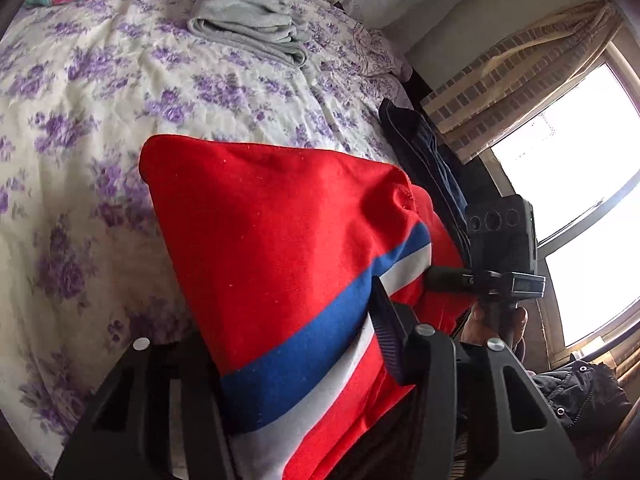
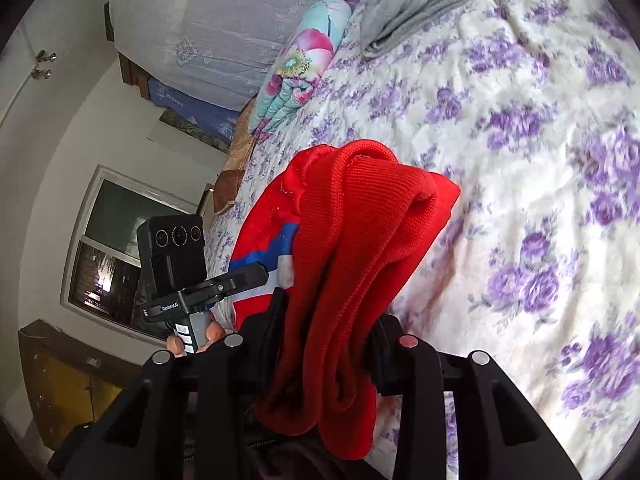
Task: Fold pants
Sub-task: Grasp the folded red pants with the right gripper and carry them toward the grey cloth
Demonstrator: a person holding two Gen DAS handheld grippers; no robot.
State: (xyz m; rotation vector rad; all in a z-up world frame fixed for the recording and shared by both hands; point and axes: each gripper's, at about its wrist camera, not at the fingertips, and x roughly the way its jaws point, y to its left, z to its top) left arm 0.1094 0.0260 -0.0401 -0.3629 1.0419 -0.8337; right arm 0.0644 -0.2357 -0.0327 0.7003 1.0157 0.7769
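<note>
The red pants, with a blue and a white side stripe, hang lifted over the flowered bed sheet. My left gripper is shut on the striped edge; one finger shows and the cloth hides the other. In the right wrist view my right gripper is shut on a bunched, ribbed part of the red pants. A hand holds each gripper: the right gripper shows at the cloth's right edge, and the left gripper shows at its left edge.
A folded grey cloth lies further up the bed. A bright flowered quilt sits at the bed's head end. A dark blue garment lies along the bed's edge by the curtain and window.
</note>
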